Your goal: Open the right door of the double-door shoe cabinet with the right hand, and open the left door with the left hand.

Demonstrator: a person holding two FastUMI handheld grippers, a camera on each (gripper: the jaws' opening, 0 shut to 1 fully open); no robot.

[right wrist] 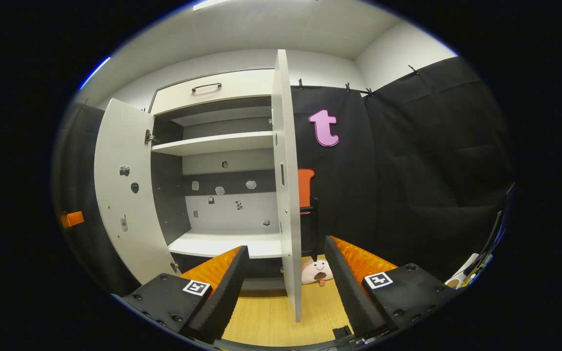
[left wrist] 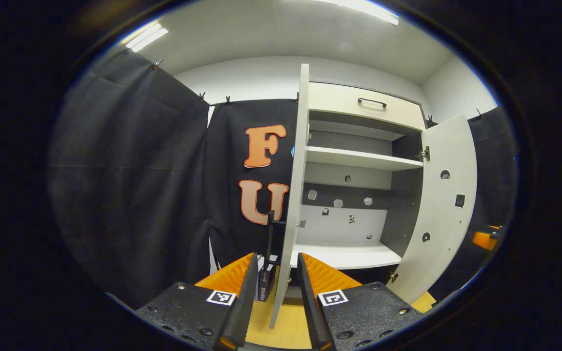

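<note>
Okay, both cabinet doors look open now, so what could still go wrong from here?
1. In the left gripper view the left door stands edge-on between the open left gripper; a sideways pull-back could knock it or swing it shut.
2. In the right gripper view the right door sits the same way between the open right gripper.
3. A small plush toy lies on the floor by that door; the door might sweep into it.

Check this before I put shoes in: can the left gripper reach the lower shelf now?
Probably yes: the left door stands edge-on between the left gripper fingers, so sidestepping it leaves the lower shelf unobstructed.
</note>
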